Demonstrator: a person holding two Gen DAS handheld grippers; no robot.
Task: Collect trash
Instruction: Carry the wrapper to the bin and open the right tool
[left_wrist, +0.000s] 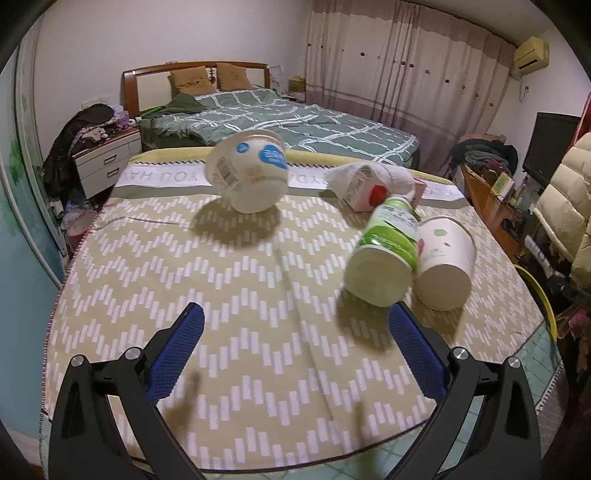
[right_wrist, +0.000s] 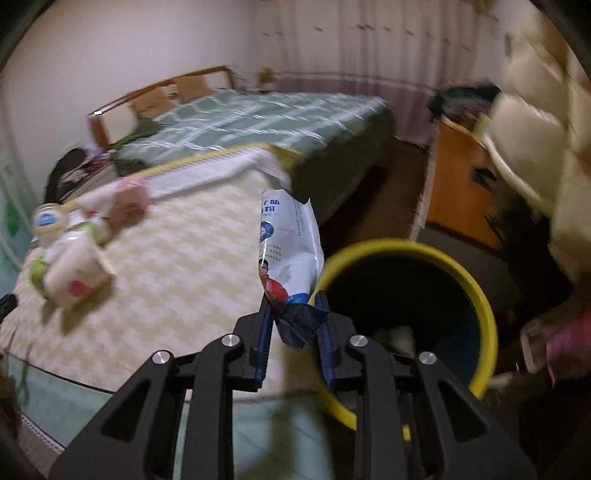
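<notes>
Right gripper (right_wrist: 293, 314) pinching a crumpled white wrapper (right_wrist: 290, 254) should reach fully over the yellow bin (right_wrist: 476, 295) before releasing; left gripper (left_wrist: 295, 328) spread, empty.

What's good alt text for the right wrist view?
The right gripper holds a crumpled white-and-blue wrapper pinched between its fingers, beside the open yellow-rimmed bin. To the left, blurred, a cloth-covered table carries more trash: cups and a bottle. A bed stands behind.
</notes>
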